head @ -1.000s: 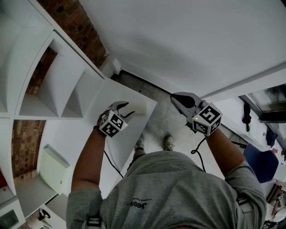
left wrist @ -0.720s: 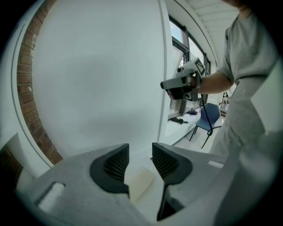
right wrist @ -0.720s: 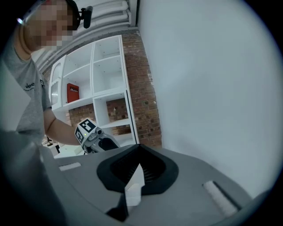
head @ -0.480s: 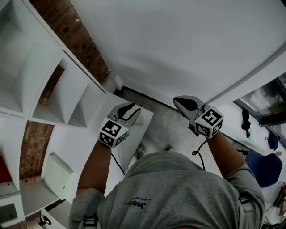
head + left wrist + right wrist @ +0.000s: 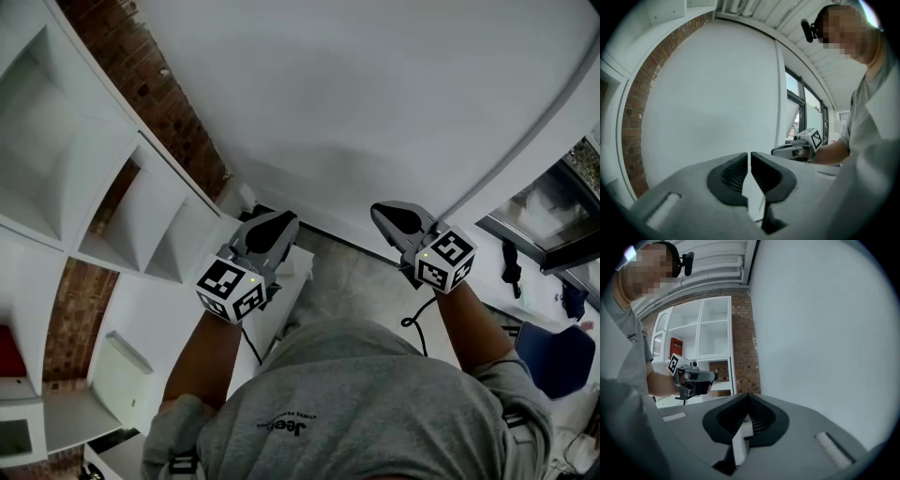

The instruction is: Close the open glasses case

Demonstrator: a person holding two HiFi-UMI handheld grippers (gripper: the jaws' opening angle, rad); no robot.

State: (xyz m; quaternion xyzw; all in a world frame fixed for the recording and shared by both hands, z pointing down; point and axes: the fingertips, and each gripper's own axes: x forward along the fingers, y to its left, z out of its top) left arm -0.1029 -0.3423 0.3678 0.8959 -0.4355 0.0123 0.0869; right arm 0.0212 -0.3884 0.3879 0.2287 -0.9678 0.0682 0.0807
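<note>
The glasses case (seen in no view here) is judged light and stiff, best pressed at the lid's front edge; the left gripper [image 5: 750, 159], its jaws just brought together on nothing, and the right gripper [image 5: 748, 401] are held closed and empty.

Head view looks down; both gripper views face level at one white wall [image 5: 708, 93].

Pale glasses case [image 5: 296, 262] — mostly hidden, on white table [image 5: 272, 314]
</note>
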